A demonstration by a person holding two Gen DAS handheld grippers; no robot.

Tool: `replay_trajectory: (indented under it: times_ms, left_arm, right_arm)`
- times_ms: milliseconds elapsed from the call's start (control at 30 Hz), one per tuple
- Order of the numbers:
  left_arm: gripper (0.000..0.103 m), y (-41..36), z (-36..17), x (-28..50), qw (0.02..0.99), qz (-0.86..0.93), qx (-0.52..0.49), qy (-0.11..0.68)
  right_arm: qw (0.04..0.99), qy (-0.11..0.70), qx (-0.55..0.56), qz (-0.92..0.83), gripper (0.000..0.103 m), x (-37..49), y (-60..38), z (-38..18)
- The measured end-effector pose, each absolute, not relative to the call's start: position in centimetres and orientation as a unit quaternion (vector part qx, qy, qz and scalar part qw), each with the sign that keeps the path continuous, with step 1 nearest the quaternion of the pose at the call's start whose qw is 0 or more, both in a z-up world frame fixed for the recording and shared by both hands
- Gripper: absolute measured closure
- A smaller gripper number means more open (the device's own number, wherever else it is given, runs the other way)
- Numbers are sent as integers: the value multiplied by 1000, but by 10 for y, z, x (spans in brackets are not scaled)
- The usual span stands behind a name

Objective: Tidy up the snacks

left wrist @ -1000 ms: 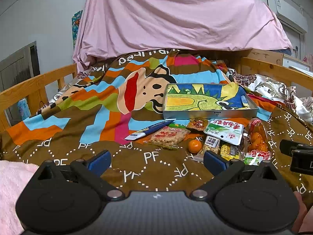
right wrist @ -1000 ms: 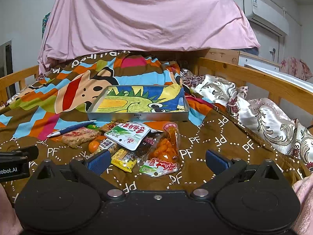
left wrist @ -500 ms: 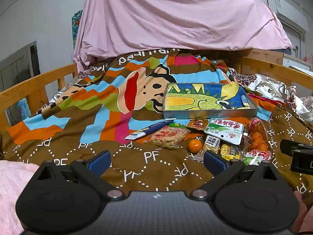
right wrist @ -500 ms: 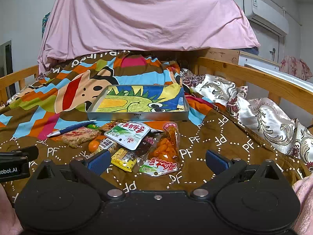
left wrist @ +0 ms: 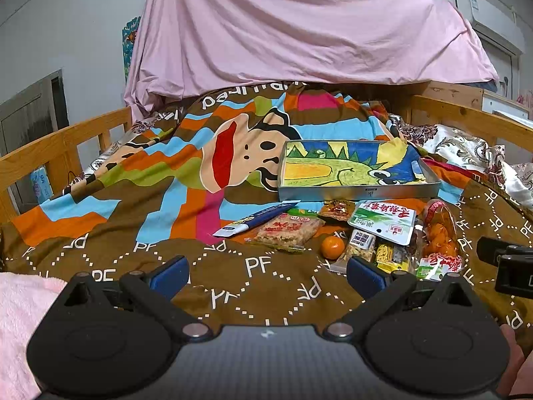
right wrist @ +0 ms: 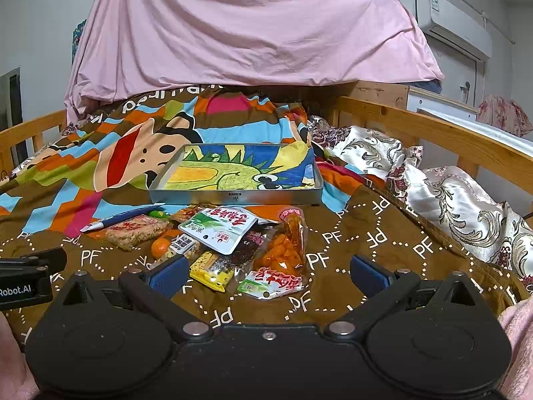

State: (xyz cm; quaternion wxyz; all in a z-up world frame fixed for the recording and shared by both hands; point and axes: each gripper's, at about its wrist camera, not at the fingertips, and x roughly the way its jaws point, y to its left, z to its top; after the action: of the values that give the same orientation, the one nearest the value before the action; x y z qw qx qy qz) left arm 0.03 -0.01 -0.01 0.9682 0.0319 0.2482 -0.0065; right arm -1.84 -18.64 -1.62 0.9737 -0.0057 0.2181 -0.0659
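Room was evenly lit by cool indoor light, source out of view. Soft shadows, none hard. Slight glare on the snack wrappers (right wrist: pixel 230 230) and tin rim (left wrist: pixel 359 192). Both views were sharp in the middle, strong fisheye bending at edges, black vignette in corners. Bed rails (right wrist: pixel 433 133) curved.

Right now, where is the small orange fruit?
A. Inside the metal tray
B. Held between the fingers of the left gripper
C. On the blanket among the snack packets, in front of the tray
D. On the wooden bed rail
C: the small orange fruit lies on the brown blanket beside the snack packets, in front of the metal tray, and both grippers are open and empty.
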Motion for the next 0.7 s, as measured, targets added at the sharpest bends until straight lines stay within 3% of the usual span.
replay_trajectory:
  times_ms: [700]
  left_arm:
    - [0, 0, 3, 40, 945, -50, 37, 320]
  right_arm:
    - [970, 228, 25, -84, 0, 5, -199, -11]
